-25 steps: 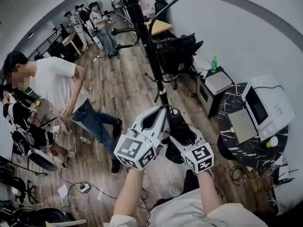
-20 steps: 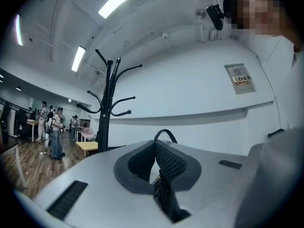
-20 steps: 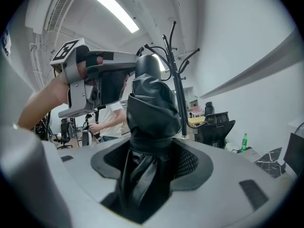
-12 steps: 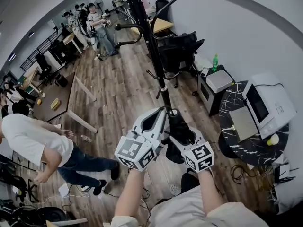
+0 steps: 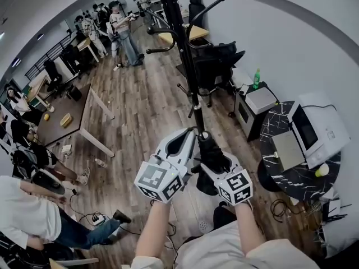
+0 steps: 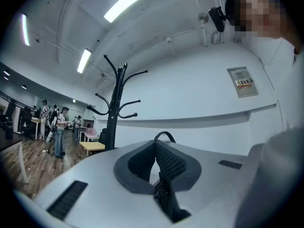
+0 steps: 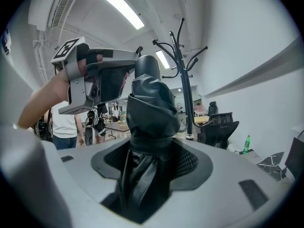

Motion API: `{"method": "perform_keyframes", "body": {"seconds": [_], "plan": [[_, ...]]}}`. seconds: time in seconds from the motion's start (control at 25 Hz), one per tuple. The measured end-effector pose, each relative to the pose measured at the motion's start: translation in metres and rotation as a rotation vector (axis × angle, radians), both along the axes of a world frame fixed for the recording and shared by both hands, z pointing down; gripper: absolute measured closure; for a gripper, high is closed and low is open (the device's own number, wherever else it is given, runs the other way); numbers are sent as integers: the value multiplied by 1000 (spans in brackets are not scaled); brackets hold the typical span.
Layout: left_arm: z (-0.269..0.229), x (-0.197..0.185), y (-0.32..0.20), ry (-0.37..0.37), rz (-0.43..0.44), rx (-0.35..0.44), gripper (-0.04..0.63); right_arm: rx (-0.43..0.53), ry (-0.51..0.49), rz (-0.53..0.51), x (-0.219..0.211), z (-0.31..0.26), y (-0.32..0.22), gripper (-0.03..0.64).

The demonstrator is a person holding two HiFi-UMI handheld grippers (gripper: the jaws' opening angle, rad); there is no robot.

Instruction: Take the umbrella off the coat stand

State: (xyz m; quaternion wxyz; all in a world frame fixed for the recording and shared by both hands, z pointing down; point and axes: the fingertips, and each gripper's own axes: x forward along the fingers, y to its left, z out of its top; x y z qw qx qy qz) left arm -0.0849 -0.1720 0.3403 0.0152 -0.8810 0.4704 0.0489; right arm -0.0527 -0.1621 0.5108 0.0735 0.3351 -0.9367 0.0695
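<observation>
**A:** Between the jaws of the right gripper [image 7: 149, 164], is that where the umbrella [image 7: 148, 106] sits?

**B:** Yes. It is folded, black and roughly upright. The pads are clamped around its bunched fabric, so they stand fairly wide. The handle end sticks up above them.

**A:** And the left gripper [image 6: 159, 170]?

**B:** Its jaws are pressed together. A thin black strap [image 6: 164, 136] is pinched between the pads and loops out just above them. I take it for the umbrella's own strap, since that gripper's nose sits right at the handle end.

**A:** Where is the coat stand [image 6: 114, 113]?

**B:** It is well apart, further off across the wooden floor [image 5: 140, 111]. None of its hooks touches the umbrella. As I read it, the umbrella is off the stand and only needs carrying clear.

**A:** How should that be done well?

**B:** Move both hands together, so the strap is never pulled taut against the right-hand grip. Hold that clamp firm, because slick fabric can slide through the pads. Draw the umbrella toward the body and away from the curved hooks. Watch the person [image 5: 28, 217] crouched low at the left.
</observation>
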Motion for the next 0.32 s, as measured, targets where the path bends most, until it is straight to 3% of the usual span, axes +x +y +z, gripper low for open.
{"method": "perform_keyframes", "body": {"seconds": [0.32], "plan": [[-2,-4,6,0,2,14,572,23,6,-3,-3,-6,6,350]]}}
